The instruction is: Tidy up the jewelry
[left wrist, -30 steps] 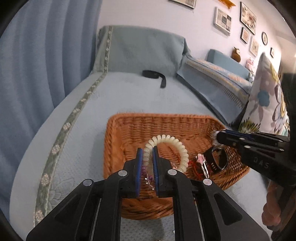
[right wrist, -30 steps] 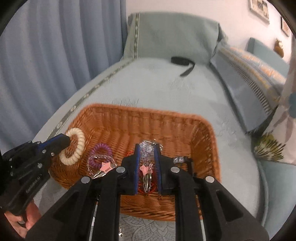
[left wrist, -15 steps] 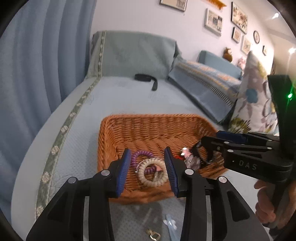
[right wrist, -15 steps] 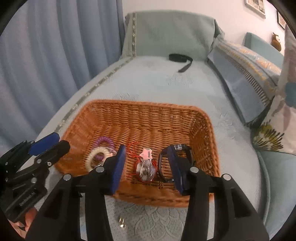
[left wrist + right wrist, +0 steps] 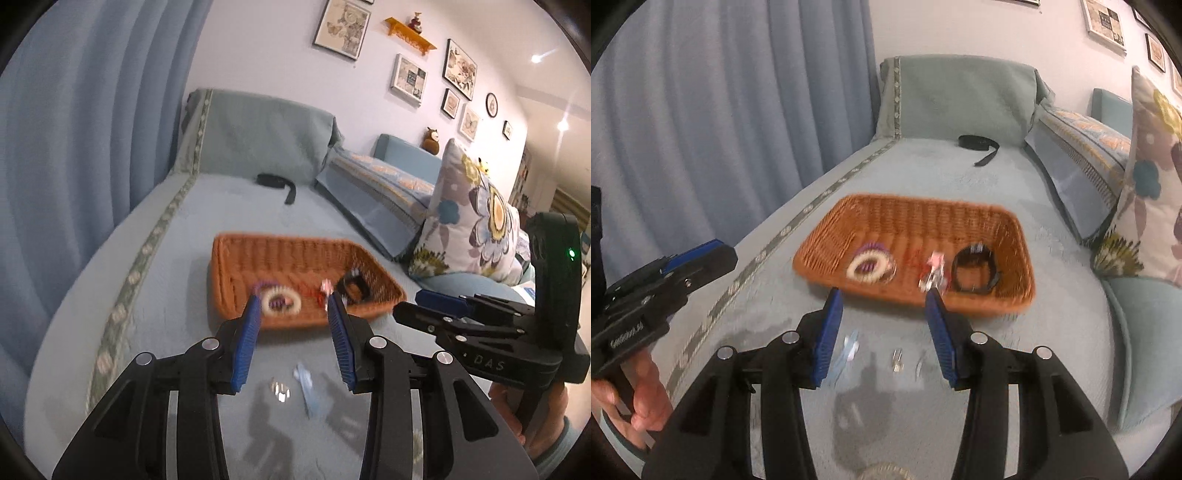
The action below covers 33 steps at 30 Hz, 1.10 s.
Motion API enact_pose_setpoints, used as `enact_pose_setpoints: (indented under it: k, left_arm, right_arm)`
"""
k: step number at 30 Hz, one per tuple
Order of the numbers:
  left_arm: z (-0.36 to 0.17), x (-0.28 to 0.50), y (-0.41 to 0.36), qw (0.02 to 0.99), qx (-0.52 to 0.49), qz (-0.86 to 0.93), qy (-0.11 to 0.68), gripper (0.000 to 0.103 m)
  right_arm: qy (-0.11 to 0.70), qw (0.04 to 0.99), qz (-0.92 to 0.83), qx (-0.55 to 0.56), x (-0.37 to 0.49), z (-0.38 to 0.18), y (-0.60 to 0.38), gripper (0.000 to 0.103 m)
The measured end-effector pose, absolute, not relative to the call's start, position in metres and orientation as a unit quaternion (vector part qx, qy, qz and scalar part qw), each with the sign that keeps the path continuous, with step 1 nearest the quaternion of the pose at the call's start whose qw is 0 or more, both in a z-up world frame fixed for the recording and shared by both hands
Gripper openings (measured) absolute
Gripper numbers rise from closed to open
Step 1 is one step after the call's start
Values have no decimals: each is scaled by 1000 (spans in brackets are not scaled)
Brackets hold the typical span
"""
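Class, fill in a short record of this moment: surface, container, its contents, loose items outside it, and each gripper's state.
surface: light blue bed cover
container: wicker basket
contents: cream coil bracelet, purple coil band, pink star clip, black watch
loose items: small metal clip, pale blue clip, before the basket
left gripper: open, empty
right gripper: open, empty

one wicker basket [image 5: 1015,229] sits on the bed [image 5: 1052,332]. inside it: one cream spiral hair tie [image 5: 866,268], one purple spiral hair tie [image 5: 873,246] partly under it, one black bracelet-like band [image 5: 975,271], and one blurred cluster with a pink piece and red cord [image 5: 934,267], its count unclear. on the bed before the basket: one pale blue clip [image 5: 306,387] and one small metal clasp [image 5: 280,391]. two tools, the left tool [image 5: 295,343] and the right tool [image 5: 884,332]. one black strap [image 5: 979,142] farther back.
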<state>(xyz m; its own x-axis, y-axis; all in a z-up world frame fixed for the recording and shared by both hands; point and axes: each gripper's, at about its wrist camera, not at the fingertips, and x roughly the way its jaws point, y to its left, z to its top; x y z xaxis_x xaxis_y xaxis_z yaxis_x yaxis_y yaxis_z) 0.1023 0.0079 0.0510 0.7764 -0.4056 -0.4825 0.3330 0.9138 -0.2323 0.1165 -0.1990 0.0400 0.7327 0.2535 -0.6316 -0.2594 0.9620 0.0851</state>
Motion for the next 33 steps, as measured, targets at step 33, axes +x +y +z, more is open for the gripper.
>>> enact_pose_setpoints:
  k: [33]
  left_arm:
    - [-74, 160, -27, 891, -3, -175, 420, 28]
  right_arm:
    - [432, 894, 112, -20, 161, -74, -187, 19]
